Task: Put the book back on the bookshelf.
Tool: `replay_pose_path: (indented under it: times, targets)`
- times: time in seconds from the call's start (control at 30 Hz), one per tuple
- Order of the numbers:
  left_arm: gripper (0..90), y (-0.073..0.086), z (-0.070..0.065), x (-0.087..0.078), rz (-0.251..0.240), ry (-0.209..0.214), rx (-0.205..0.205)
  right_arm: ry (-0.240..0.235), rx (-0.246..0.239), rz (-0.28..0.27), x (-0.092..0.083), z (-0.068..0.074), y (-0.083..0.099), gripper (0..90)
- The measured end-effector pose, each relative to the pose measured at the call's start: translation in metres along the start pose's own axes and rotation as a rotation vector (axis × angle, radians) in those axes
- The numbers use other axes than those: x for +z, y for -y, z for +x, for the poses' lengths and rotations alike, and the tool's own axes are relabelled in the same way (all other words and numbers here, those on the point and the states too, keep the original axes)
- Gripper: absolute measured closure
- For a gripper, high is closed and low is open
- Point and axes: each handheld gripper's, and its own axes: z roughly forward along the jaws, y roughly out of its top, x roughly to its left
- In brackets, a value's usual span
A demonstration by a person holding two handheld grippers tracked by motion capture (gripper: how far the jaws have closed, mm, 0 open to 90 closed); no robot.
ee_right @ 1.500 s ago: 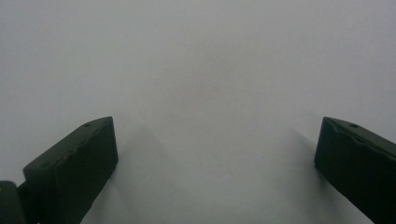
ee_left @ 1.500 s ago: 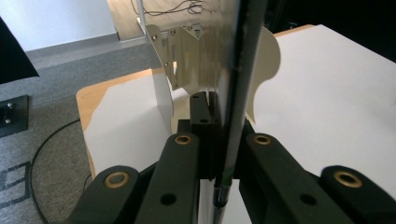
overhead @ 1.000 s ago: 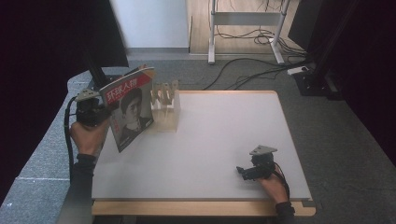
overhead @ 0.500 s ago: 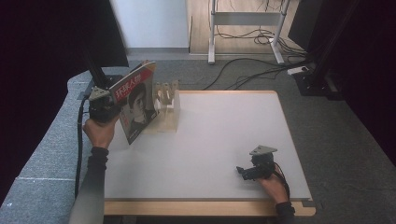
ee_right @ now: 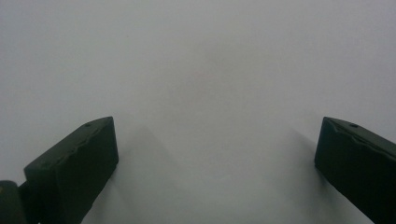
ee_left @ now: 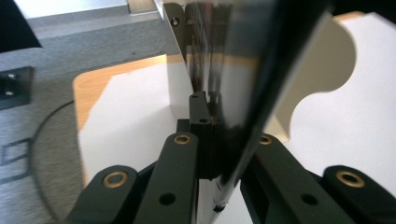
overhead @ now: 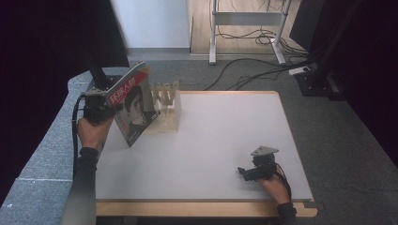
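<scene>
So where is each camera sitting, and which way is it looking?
High view: sits above the person's side, looking forward and down on the white table; both forearms show, the left gripper holding a magazine beside a wooden slotted rack, the right gripper resting near the front edge.
Left gripper view: rides the left gripper, looking along its jaws, shut on the magazine.
Right gripper view: rides the right gripper, facing bare table between open jaws.
Shared: high and left gripper views both show the magazine and rack.
</scene>
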Motion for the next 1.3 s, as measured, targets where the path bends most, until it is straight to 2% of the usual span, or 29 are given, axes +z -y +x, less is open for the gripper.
replay_pose_path:
  times: [0.17,0.3,0.4,0.57,0.63,0.77,0.83,1.13,1.3]
  targets:
    - [86.5,0.000,-0.001,0.003,-0.019,-0.012,0.003,0.000,-0.001,0.000,0.000,0.000,0.000,0.0]
    - [84.0,0.001,0.000,0.003,-0.004,0.007,0.012,-0.001,0.001,0.000,0.000,0.000,0.000,0.0]
    - [75.2,0.001,0.001,0.003,0.002,0.004,0.022,0.000,0.000,0.000,0.000,0.000,0.000,0.0]
    - [55.4,0.003,0.001,0.001,-0.001,0.028,0.038,-0.001,0.001,0.000,0.000,0.000,0.000,0.0]
    - [48.0,0.004,0.000,-0.001,-0.007,0.030,0.030,-0.001,0.000,0.000,0.000,0.000,0.000,0.0]
    - [34.1,0.006,0.000,-0.008,-0.036,0.008,0.030,-0.001,-0.001,0.000,0.000,0.000,0.000,0.0]
    - [25.8,0.007,0.000,-0.011,-0.047,0.015,0.029,0.000,0.001,0.000,0.000,0.000,0.000,0.0]
    - [3.6,0.015,-0.002,-0.024,-0.051,0.028,0.045,0.001,0.001,0.000,0.000,0.000,0.000,0.0]
    - [0.0,0.022,-0.006,-0.031,-0.029,0.030,0.080,0.000,-0.001,0.001,0.000,0.000,0.000,0.0]
